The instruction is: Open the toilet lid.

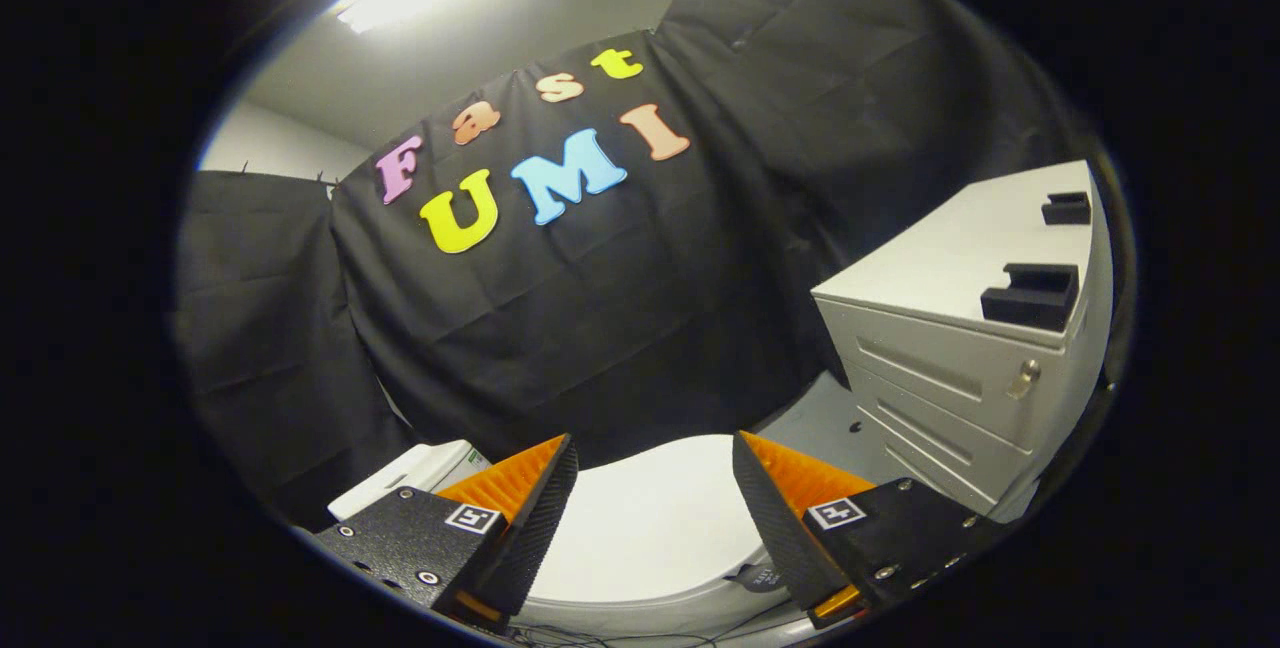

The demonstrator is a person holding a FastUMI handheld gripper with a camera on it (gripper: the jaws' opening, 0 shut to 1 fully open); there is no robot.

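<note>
A white toilet lid [650,518] lies flat and closed, showing below and between my two fingers. Its white cistern [420,473] shows past the left finger. My gripper [655,458] hovers above the lid, open, with a wide gap and nothing held between the fingers [530,518]. The lid's near rim curves under the fingers, and the rest of the toilet is hidden beneath them.
A white drawer cabinet [960,368] with a keyed lock stands to the right of the toilet. Two black holders [1035,293] sit on its top. Black cloth walls hang close behind and to the left. Grey floor [820,418] lies between toilet and cabinet.
</note>
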